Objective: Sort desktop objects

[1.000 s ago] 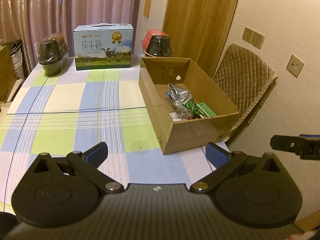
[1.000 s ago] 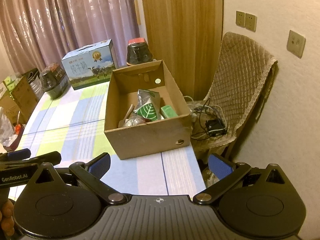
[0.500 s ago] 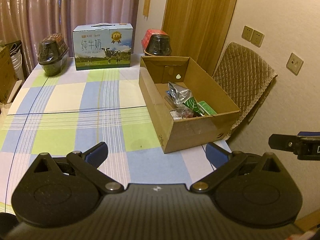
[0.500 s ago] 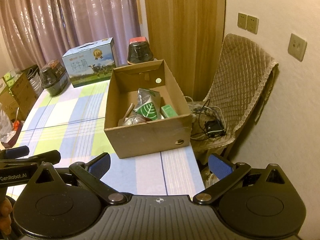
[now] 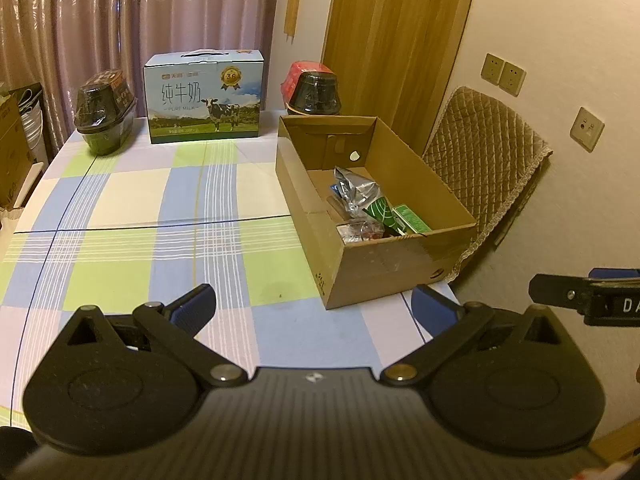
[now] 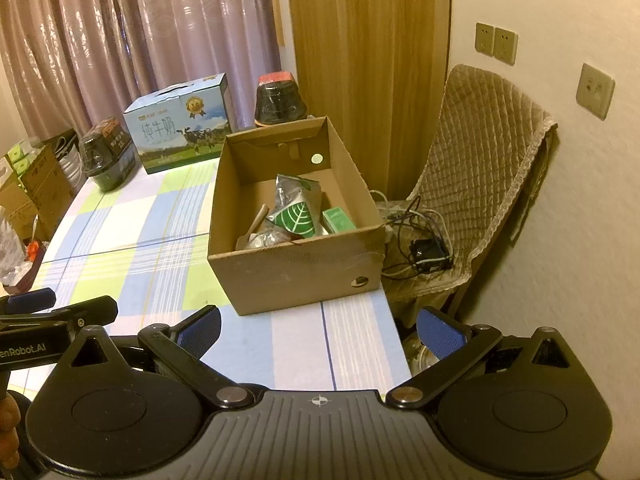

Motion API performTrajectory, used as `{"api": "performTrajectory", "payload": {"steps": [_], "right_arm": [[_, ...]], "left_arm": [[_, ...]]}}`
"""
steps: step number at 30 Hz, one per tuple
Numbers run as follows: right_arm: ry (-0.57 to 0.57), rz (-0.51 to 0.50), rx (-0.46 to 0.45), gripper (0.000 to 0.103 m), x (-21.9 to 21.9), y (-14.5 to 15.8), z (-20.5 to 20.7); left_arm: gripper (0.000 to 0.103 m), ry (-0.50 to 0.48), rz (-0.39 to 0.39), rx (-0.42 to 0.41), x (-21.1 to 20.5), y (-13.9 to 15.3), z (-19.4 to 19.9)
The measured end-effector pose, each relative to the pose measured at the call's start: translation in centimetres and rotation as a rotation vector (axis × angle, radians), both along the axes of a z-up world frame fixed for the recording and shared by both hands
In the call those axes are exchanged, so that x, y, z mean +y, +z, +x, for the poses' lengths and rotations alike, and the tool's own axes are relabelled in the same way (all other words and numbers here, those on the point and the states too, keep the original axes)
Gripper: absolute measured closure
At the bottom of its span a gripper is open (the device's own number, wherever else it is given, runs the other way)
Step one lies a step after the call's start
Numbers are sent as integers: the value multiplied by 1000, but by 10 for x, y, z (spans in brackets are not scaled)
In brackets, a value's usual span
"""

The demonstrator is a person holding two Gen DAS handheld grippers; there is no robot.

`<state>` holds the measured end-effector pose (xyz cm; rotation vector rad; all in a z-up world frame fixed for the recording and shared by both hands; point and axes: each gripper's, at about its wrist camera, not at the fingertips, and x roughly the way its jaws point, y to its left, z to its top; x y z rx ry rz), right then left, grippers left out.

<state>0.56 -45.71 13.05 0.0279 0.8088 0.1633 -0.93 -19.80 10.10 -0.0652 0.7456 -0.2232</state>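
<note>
Both grippers hang back w/ nothing in them: left gripper (image 5: 312, 306) and right gripper (image 6: 318, 328) have fingers spread wide over the checked tablecloth (image 5: 132, 200). Sorted bits, incl. a leaf-print pouch (image 6: 294, 216) and a green packet (image 6: 338, 220), sit inside the cardboard box (image 6: 296, 276) at the table's right edge. Looks like the tail end of sorting; next move, if any, calls for finding a loose item, none seen nearby

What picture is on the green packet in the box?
A white leaf on the green packet, inside the cardboard box; clearest in the right wrist view.
</note>
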Motion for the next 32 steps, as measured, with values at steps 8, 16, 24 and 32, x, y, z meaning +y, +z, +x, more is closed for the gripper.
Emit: {"api": "performTrajectory", "payload": {"steps": [8,16,24,32], "right_arm": [[2,3,3,2,0,-1,1],[3,1,2,2,1,-1,1],[4,2,2,2,1,-1,1],[4,2,2,2,1,-2,1]], "left_arm": [[1,0,-1,2,0,0,-1],[1,1,-1,2,0,-1,-1],[1,-1,-3,1,0,0,-1],[1,-2,-6,-23,3,0,-3]]}}
